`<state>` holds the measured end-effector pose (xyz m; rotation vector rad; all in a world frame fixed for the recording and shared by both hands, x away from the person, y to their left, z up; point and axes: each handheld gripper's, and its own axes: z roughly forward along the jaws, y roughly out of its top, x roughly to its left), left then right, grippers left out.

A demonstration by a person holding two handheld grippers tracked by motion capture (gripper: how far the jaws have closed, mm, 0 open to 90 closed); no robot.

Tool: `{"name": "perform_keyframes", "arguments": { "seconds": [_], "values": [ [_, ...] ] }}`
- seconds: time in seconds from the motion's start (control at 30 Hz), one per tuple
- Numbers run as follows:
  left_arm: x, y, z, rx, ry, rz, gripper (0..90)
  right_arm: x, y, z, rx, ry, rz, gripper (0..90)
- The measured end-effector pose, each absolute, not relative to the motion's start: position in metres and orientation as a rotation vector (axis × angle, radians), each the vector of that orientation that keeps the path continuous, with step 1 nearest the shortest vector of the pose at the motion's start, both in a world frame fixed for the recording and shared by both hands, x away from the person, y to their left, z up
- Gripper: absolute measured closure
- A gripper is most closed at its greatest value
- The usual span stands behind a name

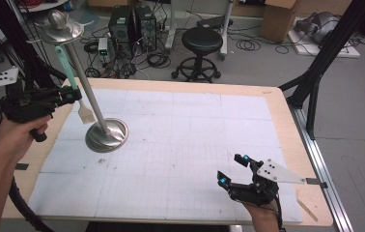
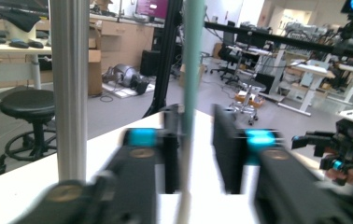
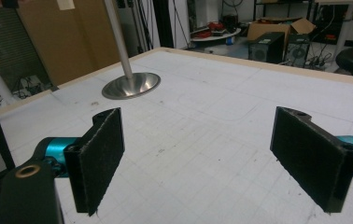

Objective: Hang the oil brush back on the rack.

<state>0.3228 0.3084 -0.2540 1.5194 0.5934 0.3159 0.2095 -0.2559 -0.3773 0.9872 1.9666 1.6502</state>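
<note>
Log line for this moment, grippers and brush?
left gripper: jaws around green brush handle, gap visible | right gripper: open, empty | brush hangs beside metal stand

A cluttered workshop room with a grey floor behind a pale wooden work table.

The light wooden table with a white gridded mat (image 1: 287, 104) stands on smooth grey flooring (image 1: 354, 111). Beyond it sit a round black padded stool on castors (image 1: 201, 41), two black computer towers (image 1: 132, 24) amid tangled black cables (image 1: 156, 59), and a brown cardboard box (image 1: 279, 17). Black metal frame struts (image 1: 332, 46) rise at the right. The left gripper view shows white desks (image 2: 314, 79), brown wooden cabinets (image 2: 118, 44) and bright, even indoor light.
</note>
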Motion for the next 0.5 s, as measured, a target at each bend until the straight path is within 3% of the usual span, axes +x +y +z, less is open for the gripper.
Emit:
{"name": "perform_keyframes", "arguments": {
  "seconds": [0.23, 0.5],
  "values": [
    [0.303, 0.324, -0.285, 1.443, 0.693, 0.486, 39.0, 0.208, -0.264, -0.378, 1.011, 1.933, 1.643, 16.3],
    [0.281, 0.322, -0.329, 1.422, 0.738, 0.487, 29.6, 0.206, -0.276, -0.38, 1.064, 1.893, 1.593, 16.4]
  ]
}}
